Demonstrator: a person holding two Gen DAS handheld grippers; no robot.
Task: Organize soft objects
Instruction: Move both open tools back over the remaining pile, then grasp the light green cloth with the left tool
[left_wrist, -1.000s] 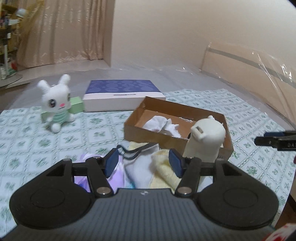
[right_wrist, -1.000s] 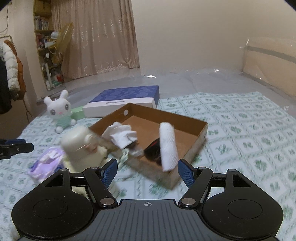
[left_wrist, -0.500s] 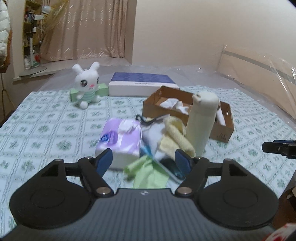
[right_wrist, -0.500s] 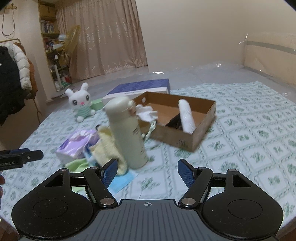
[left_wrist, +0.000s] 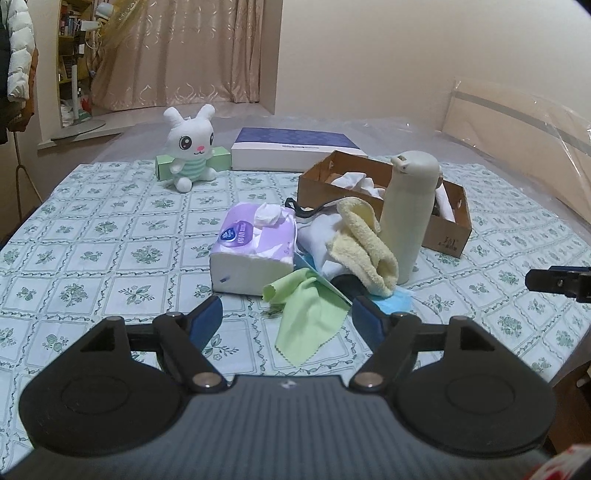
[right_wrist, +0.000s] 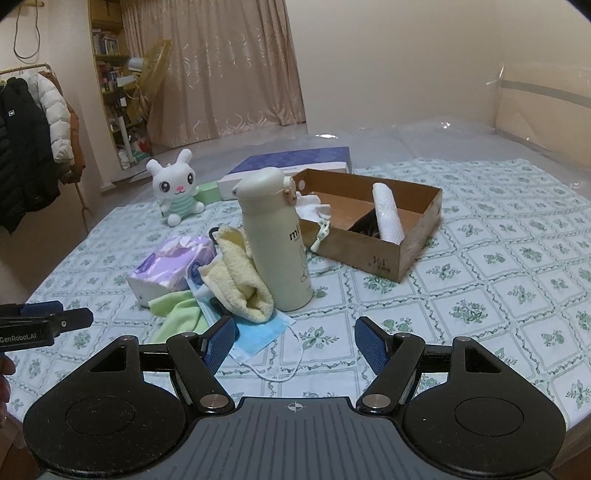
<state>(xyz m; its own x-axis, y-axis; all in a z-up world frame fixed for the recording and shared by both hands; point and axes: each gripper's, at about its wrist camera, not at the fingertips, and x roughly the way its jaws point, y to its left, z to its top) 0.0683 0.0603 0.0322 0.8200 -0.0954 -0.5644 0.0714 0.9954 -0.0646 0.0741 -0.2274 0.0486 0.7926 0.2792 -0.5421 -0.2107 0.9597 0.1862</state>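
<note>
On the bed (left_wrist: 110, 236) stands the cardboard box (right_wrist: 402, 254) with a white roll (right_wrist: 386, 214) inside. Before it lie the tissue pack (left_wrist: 255, 247), yellow towel (left_wrist: 364, 243) and green cloth (left_wrist: 310, 314). My left gripper (left_wrist: 287, 314) has just been opening, nothing between its jaws; my right gripper (right_wrist: 295, 338) also stands apart, empty.

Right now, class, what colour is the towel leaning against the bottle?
Pale yellow towel; clearest in the left wrist view.

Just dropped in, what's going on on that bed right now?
A person holds both grippers open and empty over the pile. The left gripper, whose jaws have just been opening, faces the green cloth. The right gripper is near the blue mask. The cardboard box already holds a white roll.
</note>
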